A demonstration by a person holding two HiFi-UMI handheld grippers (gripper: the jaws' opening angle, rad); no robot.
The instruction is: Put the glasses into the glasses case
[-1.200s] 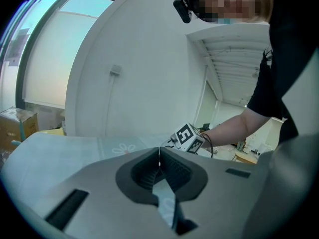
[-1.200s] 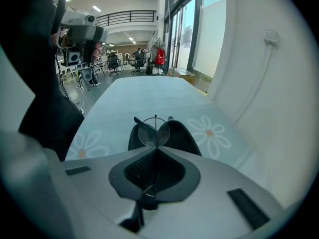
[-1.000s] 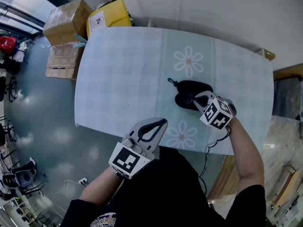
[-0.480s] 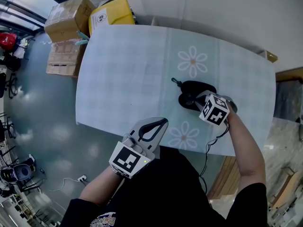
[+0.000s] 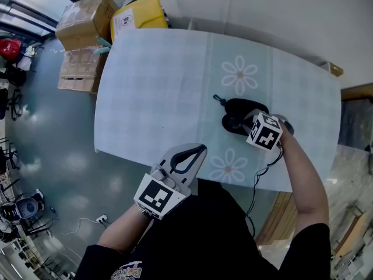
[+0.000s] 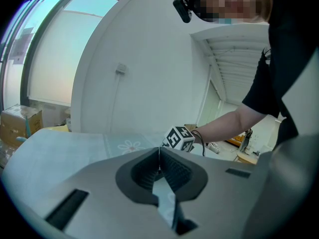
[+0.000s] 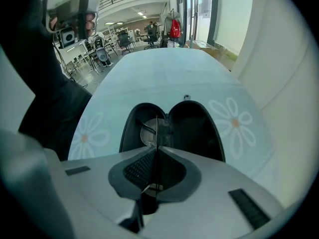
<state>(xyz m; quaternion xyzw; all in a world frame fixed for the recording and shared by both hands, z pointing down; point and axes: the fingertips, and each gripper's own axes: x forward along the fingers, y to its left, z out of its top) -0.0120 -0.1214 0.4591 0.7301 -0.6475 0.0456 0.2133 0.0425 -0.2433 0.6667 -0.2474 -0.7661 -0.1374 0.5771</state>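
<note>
A black glasses case lies open on the pale table, its two halves spread flat. My right gripper reaches over the case from the near right. In the right gripper view the jaws are shut on the thin frame of the glasses, whose round lens sits low inside the left half of the case. My left gripper hangs off the table's near edge, shut, with nothing in it.
Cardboard boxes and a yellow box stand on the floor beyond the table's far left corner. A dark cable hangs from my right gripper over the near edge. Flower prints mark the tablecloth.
My right gripper has edged a little closer over the open case, still holding the glasses. The left gripper has stayed where it was.
</note>
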